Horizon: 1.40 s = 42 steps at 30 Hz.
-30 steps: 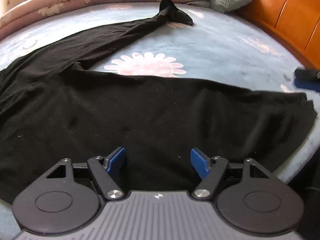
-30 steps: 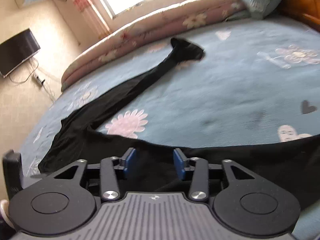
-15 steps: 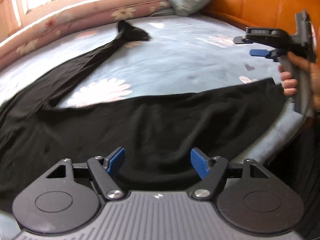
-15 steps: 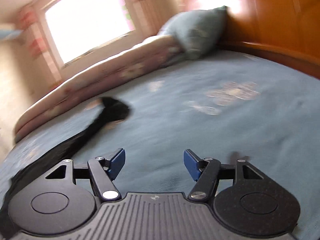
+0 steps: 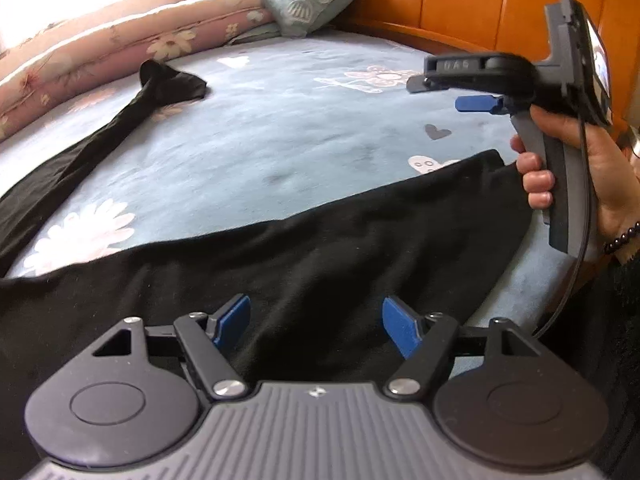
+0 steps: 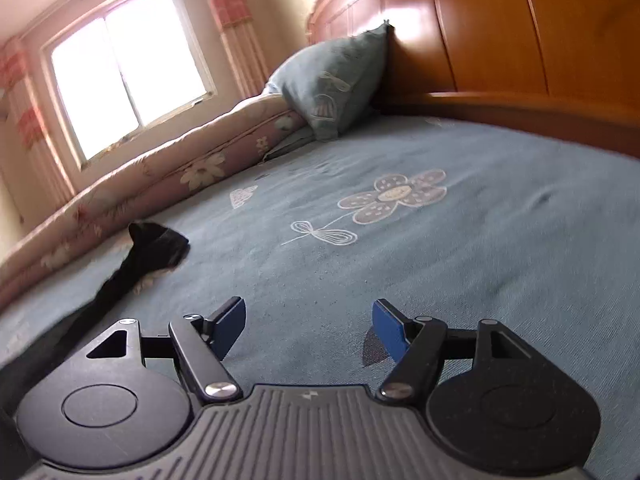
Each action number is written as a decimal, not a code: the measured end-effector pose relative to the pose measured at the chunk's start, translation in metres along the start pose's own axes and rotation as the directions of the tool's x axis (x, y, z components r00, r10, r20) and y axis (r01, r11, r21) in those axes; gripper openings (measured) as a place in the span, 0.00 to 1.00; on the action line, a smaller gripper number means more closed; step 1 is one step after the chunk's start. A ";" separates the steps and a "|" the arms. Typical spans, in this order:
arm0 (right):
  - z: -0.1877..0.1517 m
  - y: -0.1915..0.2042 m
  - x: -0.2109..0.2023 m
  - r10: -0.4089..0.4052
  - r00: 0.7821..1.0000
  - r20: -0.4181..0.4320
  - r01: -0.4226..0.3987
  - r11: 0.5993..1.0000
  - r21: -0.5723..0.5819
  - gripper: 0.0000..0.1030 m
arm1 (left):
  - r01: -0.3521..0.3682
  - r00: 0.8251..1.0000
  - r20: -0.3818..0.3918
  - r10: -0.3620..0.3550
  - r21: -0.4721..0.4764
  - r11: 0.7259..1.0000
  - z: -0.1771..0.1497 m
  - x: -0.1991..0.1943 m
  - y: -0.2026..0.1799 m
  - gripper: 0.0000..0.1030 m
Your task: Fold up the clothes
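Note:
A black garment point(image 5: 304, 252) lies spread along the near edge of the bed, and one long narrow part point(image 5: 120, 124) runs off toward the far side. My left gripper point(image 5: 316, 312) hovers open above the garment's body, nothing between its blue pads. At the right of the left wrist view a hand holds my right gripper point(image 5: 440, 94) above the garment's right end. Its jaws are opening and hold nothing. In the right wrist view the right gripper point(image 6: 308, 316) points across bare bedcover, with only the garment's narrow end point(image 6: 148, 248) visible at the left.
The bed has a blue flower-print cover point(image 6: 440, 280). A rolled pink floral quilt point(image 5: 120, 56) lines its far side, and a blue pillow point(image 6: 336, 84) leans in the corner. An orange wooden headboard point(image 5: 480, 4) rises at the right. A bright window point(image 6: 128, 68) is behind.
The left view has swung right along the garment, bringing the right gripper and hand into sight. The right gripper has widened its jaws and turned off the garment toward the headboard.

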State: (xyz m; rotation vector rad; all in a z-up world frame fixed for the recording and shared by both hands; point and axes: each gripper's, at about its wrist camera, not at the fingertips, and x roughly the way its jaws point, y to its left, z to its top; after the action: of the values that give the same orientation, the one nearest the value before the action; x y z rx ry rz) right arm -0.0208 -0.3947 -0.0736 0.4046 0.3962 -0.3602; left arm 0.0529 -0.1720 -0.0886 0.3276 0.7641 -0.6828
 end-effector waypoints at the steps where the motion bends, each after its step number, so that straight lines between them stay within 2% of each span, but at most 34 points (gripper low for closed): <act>1: -0.003 0.001 -0.004 -0.009 1.000 0.005 0.009 0.999 -0.033 0.72 | -0.005 1.000 -0.001 0.005 0.004 1.000 0.000 0.000 0.000 0.71; 4: -0.008 0.000 -0.014 -0.019 1.000 0.011 0.020 0.996 -0.084 0.72 | -0.030 1.000 0.004 0.030 -0.004 1.000 0.001 -0.004 0.002 0.71; 11: -0.022 -0.031 -0.041 0.044 0.999 -0.032 -0.043 0.999 0.031 0.73 | -0.077 0.997 0.020 0.077 0.021 0.997 -0.002 -0.013 -0.011 0.72; 21: -0.038 -0.051 -0.079 -0.005 1.000 -0.005 0.005 1.000 -0.004 0.74 | -0.068 0.997 0.045 0.064 0.097 0.993 -0.006 -0.029 -0.043 0.72; 26: -0.034 -0.097 -0.083 -0.039 0.998 -0.045 0.045 0.989 0.143 0.73 | -0.050 0.997 0.069 0.041 0.142 0.989 0.010 -0.020 -0.053 0.69; 27: -0.033 -0.107 -0.084 -0.030 0.998 -0.052 0.039 0.981 0.191 0.72 | -0.039 0.997 0.072 0.028 0.157 0.987 0.014 -0.017 -0.058 0.66; 29: -0.032 -0.125 -0.085 0.034 0.997 -0.076 -0.009 0.953 0.303 0.63 | -0.017 0.997 0.078 0.002 0.189 0.982 0.022 -0.011 -0.068 0.62; 30: -0.034 -0.132 -0.085 0.080 0.993 -0.088 -0.044 0.935 0.352 0.59 | 0.001 0.996 0.083 -0.019 0.214 0.977 0.025 -0.008 -0.075 0.62; 33: -0.038 -0.148 -0.082 0.206 0.973 -0.107 -0.132 0.869 0.477 0.59 | 0.046 0.991 0.099 -0.085 0.344 0.938 0.027 0.001 -0.108 0.63; 35: -0.041 -0.152 -0.077 0.225 0.964 -0.144 -0.123 0.851 0.511 0.59 | 0.037 0.990 0.108 -0.094 0.441 0.897 0.027 0.010 -0.132 0.62; 37: -0.043 -0.155 -0.075 0.227 0.958 -0.172 -0.104 0.842 0.530 0.53 | 0.033 0.988 0.114 -0.103 0.502 0.864 0.028 0.018 -0.150 0.61; 39: -0.044 -0.158 -0.076 0.244 0.951 -0.188 -0.106 0.833 0.544 0.53 | 0.067 0.984 0.104 -0.142 0.527 0.847 0.033 0.026 -0.161 0.62; 42: -0.045 -0.160 -0.081 0.252 0.943 -0.218 -0.097 0.832 0.546 0.53 | 0.093 0.982 0.091 -0.167 0.537 0.838 0.040 0.037 -0.173 0.62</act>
State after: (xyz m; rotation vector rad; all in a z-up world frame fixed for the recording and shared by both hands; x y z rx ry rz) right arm -0.1693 -0.4916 -0.1249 1.0406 0.5328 -0.2240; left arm -0.0229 -0.3365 -0.0936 0.7340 0.4556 -1.0376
